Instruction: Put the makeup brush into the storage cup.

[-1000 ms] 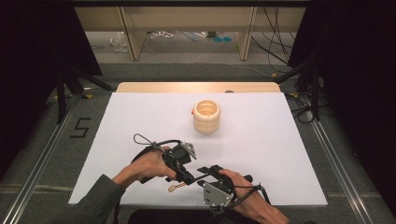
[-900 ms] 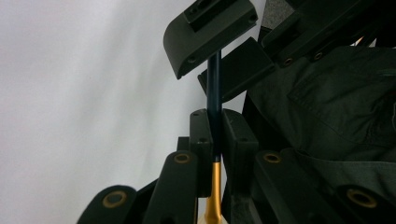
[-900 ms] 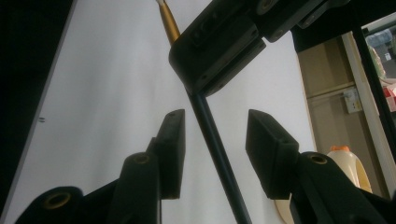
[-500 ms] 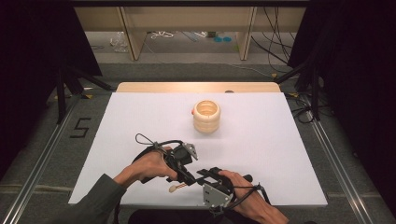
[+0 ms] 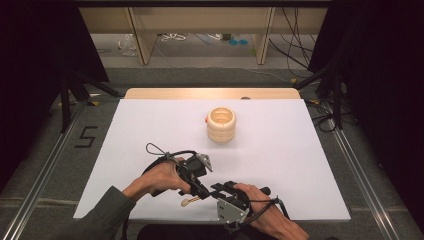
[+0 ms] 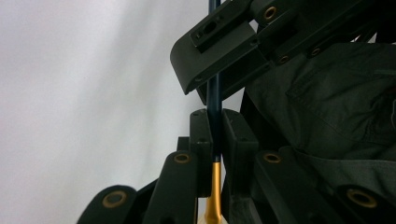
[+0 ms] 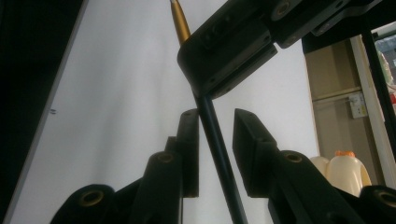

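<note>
Grey floor (image 5: pixel 55 165), dark curtains (image 5: pixel 30 55)

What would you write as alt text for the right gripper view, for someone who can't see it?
Over a white table, the right gripper has been closing its two black jaws around a thin dark rod with a gold end, not yet pinching it. The left gripper clamps the same rod higher up.

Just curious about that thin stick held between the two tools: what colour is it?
Dark blue-black shaft with a gold metal collar; clearest in the left gripper view.
</note>
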Demonstrator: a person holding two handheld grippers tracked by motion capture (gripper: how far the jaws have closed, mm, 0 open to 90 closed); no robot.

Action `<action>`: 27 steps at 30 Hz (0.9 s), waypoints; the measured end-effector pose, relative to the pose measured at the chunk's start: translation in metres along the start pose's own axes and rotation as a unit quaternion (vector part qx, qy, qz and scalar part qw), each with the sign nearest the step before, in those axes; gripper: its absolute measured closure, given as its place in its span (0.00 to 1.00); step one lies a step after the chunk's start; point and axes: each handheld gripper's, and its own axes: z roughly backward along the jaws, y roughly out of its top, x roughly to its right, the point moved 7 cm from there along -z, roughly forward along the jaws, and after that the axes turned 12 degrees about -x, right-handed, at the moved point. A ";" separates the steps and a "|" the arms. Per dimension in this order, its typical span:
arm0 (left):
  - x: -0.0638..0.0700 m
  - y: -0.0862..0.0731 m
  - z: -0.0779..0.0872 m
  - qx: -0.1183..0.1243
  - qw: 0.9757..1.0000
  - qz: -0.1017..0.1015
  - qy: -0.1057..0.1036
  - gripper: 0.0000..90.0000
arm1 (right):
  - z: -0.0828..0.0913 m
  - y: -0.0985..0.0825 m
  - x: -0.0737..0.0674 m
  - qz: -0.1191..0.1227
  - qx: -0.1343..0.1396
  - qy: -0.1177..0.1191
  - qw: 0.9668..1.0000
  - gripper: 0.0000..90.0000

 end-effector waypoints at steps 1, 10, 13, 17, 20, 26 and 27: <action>0.000 0.000 0.000 0.000 1.000 -0.001 0.000 0.92 | 0.000 0.000 0.000 0.000 0.000 0.000 1.000 0.82; 0.001 0.000 0.000 -0.007 1.000 -0.001 -0.004 0.92 | 0.000 0.001 -0.004 0.011 -0.003 0.006 1.000 0.89; 0.002 0.000 0.000 -0.007 1.000 -0.001 -0.004 0.92 | 0.000 0.001 -0.005 0.023 -0.002 0.011 1.000 0.91; 0.002 0.000 0.000 -0.007 1.000 -0.003 -0.005 0.92 | -0.002 0.003 -0.004 0.054 0.015 0.011 0.998 0.93; 0.002 0.000 0.000 -0.008 1.000 -0.003 -0.007 0.92 | -0.002 0.002 -0.004 0.057 0.015 0.012 0.998 0.93; 0.001 0.000 0.002 -0.005 1.000 -0.004 -0.009 0.91 | -0.001 0.002 -0.003 0.054 0.015 0.014 0.998 0.94; 0.002 0.000 0.002 -0.002 1.000 -0.003 -0.011 0.91 | 0.000 0.000 -0.003 0.047 0.007 0.017 0.999 0.94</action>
